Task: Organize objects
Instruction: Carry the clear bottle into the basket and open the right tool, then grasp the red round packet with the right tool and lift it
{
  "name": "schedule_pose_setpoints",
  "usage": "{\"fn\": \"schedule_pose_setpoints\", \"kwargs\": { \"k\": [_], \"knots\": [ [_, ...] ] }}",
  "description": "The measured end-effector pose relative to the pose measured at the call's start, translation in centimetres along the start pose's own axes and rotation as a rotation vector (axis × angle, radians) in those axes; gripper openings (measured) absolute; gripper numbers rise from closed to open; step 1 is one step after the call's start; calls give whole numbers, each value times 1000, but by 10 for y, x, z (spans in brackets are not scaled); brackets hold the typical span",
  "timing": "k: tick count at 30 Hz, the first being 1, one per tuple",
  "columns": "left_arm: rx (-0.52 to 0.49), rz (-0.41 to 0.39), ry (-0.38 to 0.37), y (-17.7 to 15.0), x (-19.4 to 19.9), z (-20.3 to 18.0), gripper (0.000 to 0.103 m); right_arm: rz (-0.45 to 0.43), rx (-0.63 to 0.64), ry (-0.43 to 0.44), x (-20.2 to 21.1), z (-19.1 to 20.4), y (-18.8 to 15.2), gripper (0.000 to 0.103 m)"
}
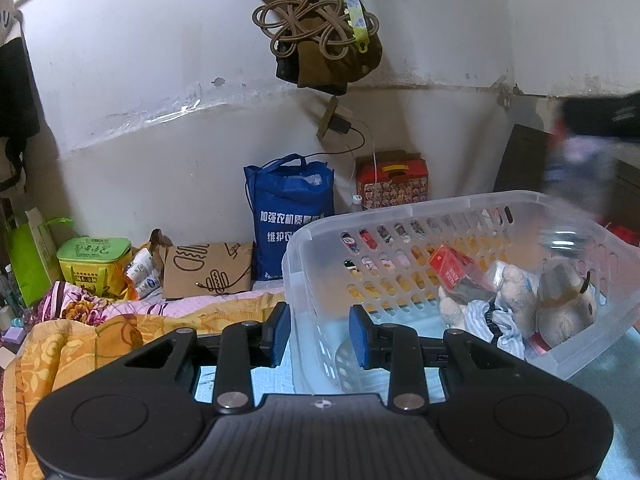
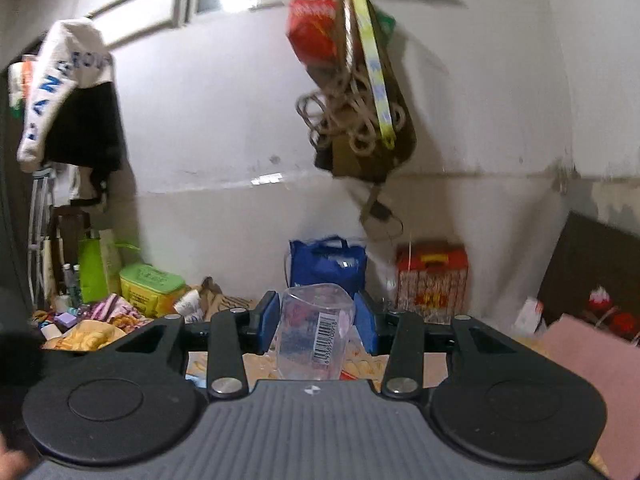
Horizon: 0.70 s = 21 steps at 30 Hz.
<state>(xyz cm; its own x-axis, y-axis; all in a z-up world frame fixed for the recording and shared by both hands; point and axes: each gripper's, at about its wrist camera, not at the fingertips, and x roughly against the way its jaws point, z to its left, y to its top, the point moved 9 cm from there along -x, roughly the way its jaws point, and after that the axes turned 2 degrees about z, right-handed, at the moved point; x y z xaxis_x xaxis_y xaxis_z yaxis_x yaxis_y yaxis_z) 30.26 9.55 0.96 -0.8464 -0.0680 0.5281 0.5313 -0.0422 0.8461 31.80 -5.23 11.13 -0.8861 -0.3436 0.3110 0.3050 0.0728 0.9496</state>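
Observation:
A clear plastic basket stands on the bed in the left wrist view, right of centre. Inside lie a red box, a cream plush toy and a grey-beige plush. My left gripper is open, its jaws straddling the basket's near left wall, touching nothing that I can see. My right gripper is shut on a clear plastic cup with a barcode label, held up in the air above the bed. A dark blurred shape crosses the upper right of the left wrist view.
A blue tote bag, a red patterned gift box, a brown paper bag and a green-yellow case line the wall. Orange and floral bedding covers the left. A brown bag with cords hangs overhead.

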Motion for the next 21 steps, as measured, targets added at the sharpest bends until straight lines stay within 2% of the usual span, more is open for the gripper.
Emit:
{"fn": "schedule_pose_setpoints", "kwargs": {
  "k": [1,3,4,7,10,13,16,19,21],
  "knots": [
    [1,1,-2,0,0,0,35,18,-21,9,-9,-3,-4,77],
    [-1,1,-6,1,0,1,35,14,-57,-24,-8,-14,-12,100],
    [-4,0,-8,1,0,0,36,-17,-75,-47,0,-18,-16,103],
    [-12,-8,-14,0,1,0,36,-49,-117,-58,27,-28,-31,103],
    [-18,-12,-10,0,1,-1,36,-42,-135,20,55,-25,-57,103],
    [-18,-14,-8,2,0,-2,36,-34,-130,46,83,-22,-94,103],
    [-20,-18,-1,2,0,-3,36,-25,-165,1,98,-24,-129,103],
    [-23,-19,6,2,1,-4,37,-12,-180,-103,107,-20,-161,103],
    [-25,-19,11,2,0,-4,37,-12,-173,-135,113,-10,-177,103]
  ]
}}
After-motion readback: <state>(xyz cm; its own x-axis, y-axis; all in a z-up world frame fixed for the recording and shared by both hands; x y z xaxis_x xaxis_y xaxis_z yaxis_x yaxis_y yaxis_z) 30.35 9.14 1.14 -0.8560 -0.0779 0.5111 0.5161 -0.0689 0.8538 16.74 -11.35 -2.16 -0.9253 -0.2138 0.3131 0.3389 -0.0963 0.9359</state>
